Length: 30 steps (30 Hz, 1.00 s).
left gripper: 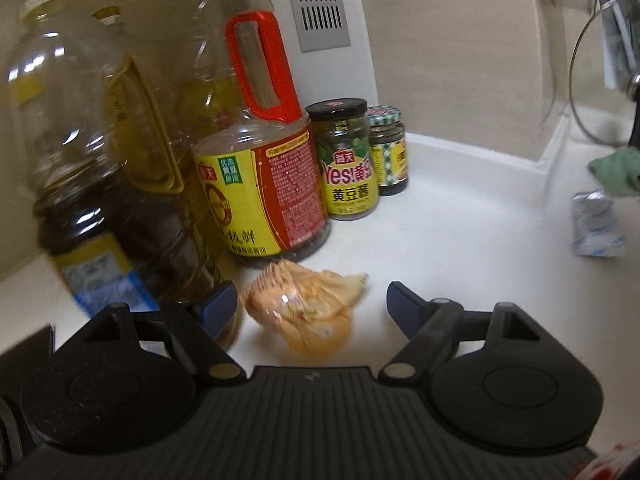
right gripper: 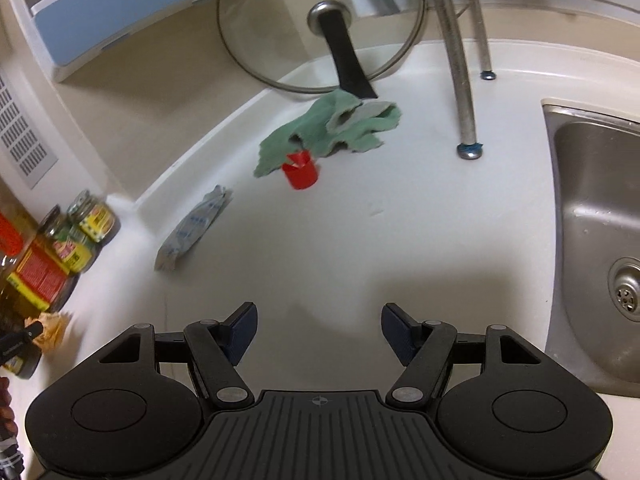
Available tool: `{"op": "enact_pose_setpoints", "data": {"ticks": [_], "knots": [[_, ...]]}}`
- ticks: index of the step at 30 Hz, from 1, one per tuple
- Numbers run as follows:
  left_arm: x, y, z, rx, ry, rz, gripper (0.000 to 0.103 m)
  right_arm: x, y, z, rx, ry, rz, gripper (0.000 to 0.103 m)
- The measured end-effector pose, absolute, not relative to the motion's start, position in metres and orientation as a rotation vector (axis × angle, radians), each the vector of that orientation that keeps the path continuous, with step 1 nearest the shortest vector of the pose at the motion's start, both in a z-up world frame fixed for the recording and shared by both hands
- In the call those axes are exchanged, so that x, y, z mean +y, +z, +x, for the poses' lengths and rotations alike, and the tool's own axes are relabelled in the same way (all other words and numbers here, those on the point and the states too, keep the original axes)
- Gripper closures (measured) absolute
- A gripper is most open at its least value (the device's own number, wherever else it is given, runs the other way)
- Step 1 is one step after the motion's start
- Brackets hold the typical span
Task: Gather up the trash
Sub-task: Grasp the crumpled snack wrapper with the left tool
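Observation:
A crumpled orange plastic wrapper point(left gripper: 306, 308) lies on the white counter between the open jaws of my left gripper point(left gripper: 310, 312), nearer the left finger, not gripped. It also shows at the left edge of the right wrist view point(right gripper: 54, 332). A flattened silver-blue packet point(right gripper: 192, 232) lies on the counter ahead and left of my right gripper point(right gripper: 318, 334), which is open and empty above bare counter. The packet also shows in the left wrist view point(left gripper: 596, 226). A red bottle cap point(right gripper: 301, 174) lies farther ahead, by a green cloth point(right gripper: 332, 130).
Big oil and soy sauce bottles point(left gripper: 256, 160) and two sauce jars point(left gripper: 350, 160) crowd the counter's left back corner. A glass pot lid point(right gripper: 320, 24) leans on the wall behind the cloth. Metal rack legs point(right gripper: 466, 100) stand ahead right. A steel sink point(right gripper: 600, 240) is at right.

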<state>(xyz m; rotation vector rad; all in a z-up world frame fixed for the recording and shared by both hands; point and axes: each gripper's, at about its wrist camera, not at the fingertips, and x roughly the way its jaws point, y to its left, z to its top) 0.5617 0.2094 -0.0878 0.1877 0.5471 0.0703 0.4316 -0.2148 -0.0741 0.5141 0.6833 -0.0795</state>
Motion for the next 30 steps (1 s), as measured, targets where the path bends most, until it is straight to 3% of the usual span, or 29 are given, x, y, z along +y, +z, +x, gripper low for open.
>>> {"op": "enact_pose_setpoints", "data": {"ticks": [7,14,20,30], "knots": [[0.207,-0.109,0.588,0.568,0.081,0.272,0.023,-0.213,-0.081,0.431,0.715,-0.102,0.518,0.034],[0.209,-0.114,0.591,0.56,0.062,0.304,0.052,-0.213,-0.084,0.427,0.721,-0.127,0.517,0.034],[0.208,-0.11,0.584,0.551,0.033,0.298,0.065,-0.212,-0.085,0.424,0.723,-0.13,0.514,0.034],[0.204,-0.081,0.546,0.532,0.013,0.181,0.067,-0.22,-0.08,0.431,0.696,-0.081,0.443,0.034]]}}
